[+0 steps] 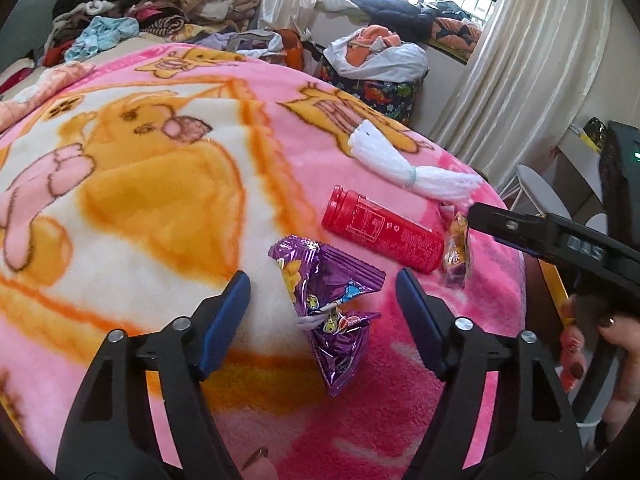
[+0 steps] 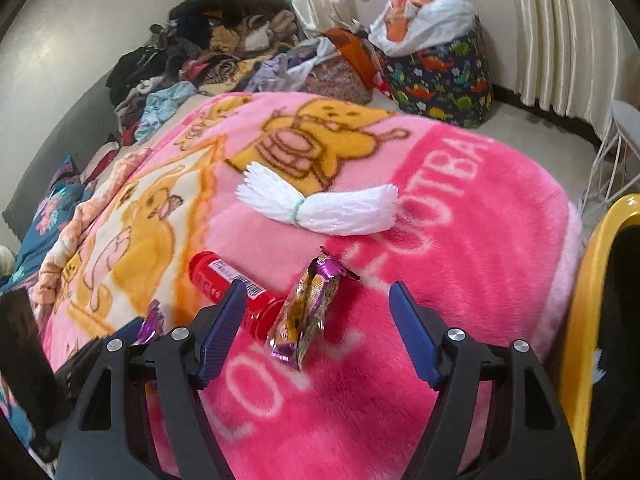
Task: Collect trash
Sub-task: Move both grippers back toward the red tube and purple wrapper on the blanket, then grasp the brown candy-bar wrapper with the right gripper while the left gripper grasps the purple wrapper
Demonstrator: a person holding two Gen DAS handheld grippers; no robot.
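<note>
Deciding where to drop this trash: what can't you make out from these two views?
- Yellow bin, right wrist view: cut off by the edge, inside dark.
- Red bottle, right wrist view: part hidden behind a gripper finger.
- Purple wrapper, left wrist view: print unreadable.

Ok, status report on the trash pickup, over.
Left hand-held gripper open, straddling purple wrapper. Right hand-held gripper open around gold snack wrapper. Red bottle lies between wrappers, touching the gold one.
</note>
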